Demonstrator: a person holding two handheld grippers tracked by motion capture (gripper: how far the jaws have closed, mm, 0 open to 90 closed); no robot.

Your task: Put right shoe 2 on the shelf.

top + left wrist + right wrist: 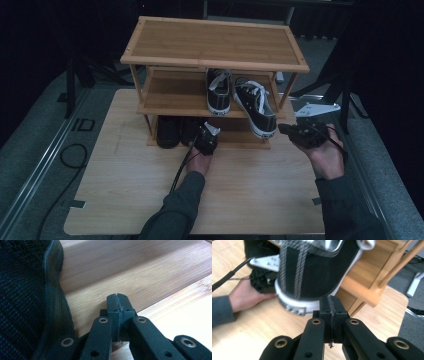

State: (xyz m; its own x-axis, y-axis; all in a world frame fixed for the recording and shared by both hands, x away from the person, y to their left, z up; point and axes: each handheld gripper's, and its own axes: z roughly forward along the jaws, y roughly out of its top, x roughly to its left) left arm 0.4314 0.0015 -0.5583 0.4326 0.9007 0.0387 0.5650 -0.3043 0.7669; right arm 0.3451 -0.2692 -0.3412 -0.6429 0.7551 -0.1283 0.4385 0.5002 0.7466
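1. Right sneaker [257, 107] sits on the rack's [215, 55] mid shelf w/ its heel hanging over the front edge; its heel end fills the top of the right gripper view [312, 277], toe cut off by the frame.
2. Left sneaker [218, 91] stands just beside it, fully on the shelf, toe end hidden under the top shelf.
3. Right claw [331, 305] is closed tight, jaws meeting, nothing in them; tips sit just below the heel's white sole. Can't tell if they touch it.
4. Left claw [117, 303] also closed tight, holding nothing, at the bottom shelf next to a dark shoe [27, 295].
5. Dark shoes [172, 131] on the bottom shelf are in shadow; shape hard to make out.
6. Rack stands at the far end of the tabletop [140, 185].
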